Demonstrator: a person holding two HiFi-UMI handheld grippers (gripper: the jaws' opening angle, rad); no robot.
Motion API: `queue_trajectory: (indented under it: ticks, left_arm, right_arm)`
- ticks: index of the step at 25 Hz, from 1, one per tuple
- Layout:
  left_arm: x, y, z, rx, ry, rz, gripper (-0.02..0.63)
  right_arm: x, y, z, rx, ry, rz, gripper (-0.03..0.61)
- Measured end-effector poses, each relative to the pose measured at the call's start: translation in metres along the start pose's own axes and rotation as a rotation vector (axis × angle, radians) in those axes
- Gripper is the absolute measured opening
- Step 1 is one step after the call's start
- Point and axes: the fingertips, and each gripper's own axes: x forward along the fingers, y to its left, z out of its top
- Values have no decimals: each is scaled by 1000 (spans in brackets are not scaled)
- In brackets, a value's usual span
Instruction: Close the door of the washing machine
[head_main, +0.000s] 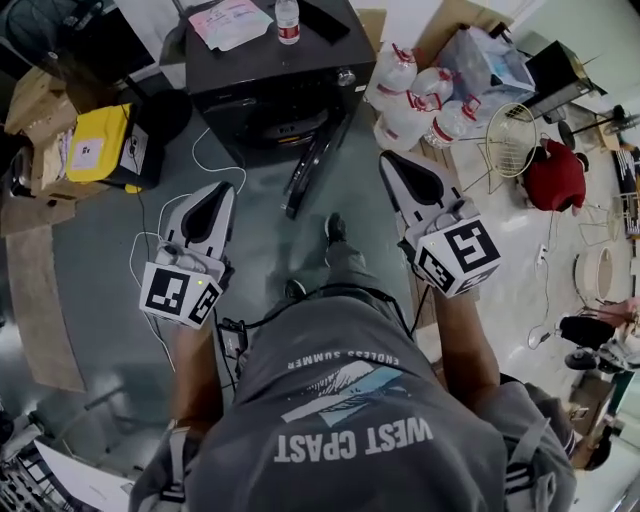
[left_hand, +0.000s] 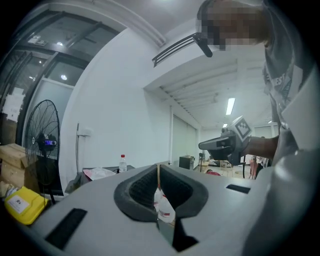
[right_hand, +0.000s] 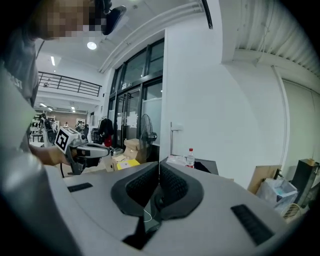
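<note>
While both pairs of fingers are pressed together with nothing between them, the dark ribbed fingers (left_hand: 140, 189) of the white plastic left gripper (left_hand: 158, 167) and those (right_hand: 175, 186) of the matching right gripper (right_hand: 159, 165) point toward the black box-shaped washing machine (head_main: 265, 75) without touching it. In the head view the left gripper (head_main: 218, 192) and the right gripper (head_main: 392, 162) are held side by side, well apart from each other, short of the machine's front, each with its marker cube nearest the person. The machine's dark round door (head_main: 310, 165) stands open, swung out from the front toward the person and seen almost edge-on, between the two grippers and beyond their tips. On the machine's flat top stand a small clear plastic water bottle with a red label (head_main: 287, 20) and a pink-and-white sheet of paper (head_main: 230, 22). Left of the machine in the head view a flat yellow box (head_main: 95, 145) lies on the grey floor (head_main: 90, 260), with brown cardboard boxes (head_main: 40, 95) beyond it. Right of the machine a cluster of large clear water jugs with red-and-white labels (head_main: 415, 100) sits on the floor, and farther right are a white wire basket (head_main: 510, 140) and a rounded red object (head_main: 555, 178). A person's dark shoe (head_main: 335, 228) is planted just in front of the open door.
</note>
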Motion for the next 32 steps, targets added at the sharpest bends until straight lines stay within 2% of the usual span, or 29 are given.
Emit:
queue_trajectory:
  ticks: [9, 19, 32]
  left_arm:
    - [46, 33, -20, -21, 24, 98, 29]
    - [110, 55, -58, -77, 81, 120, 29]
    - [174, 55, -170, -194, 244, 87, 32]
  right_arm:
    - [81, -35, -18, -64, 9, 164, 31]
    - [158, -71, -58, -133, 60, 326, 32]
    - [224, -71, -149, -266, 237, 531, 60]
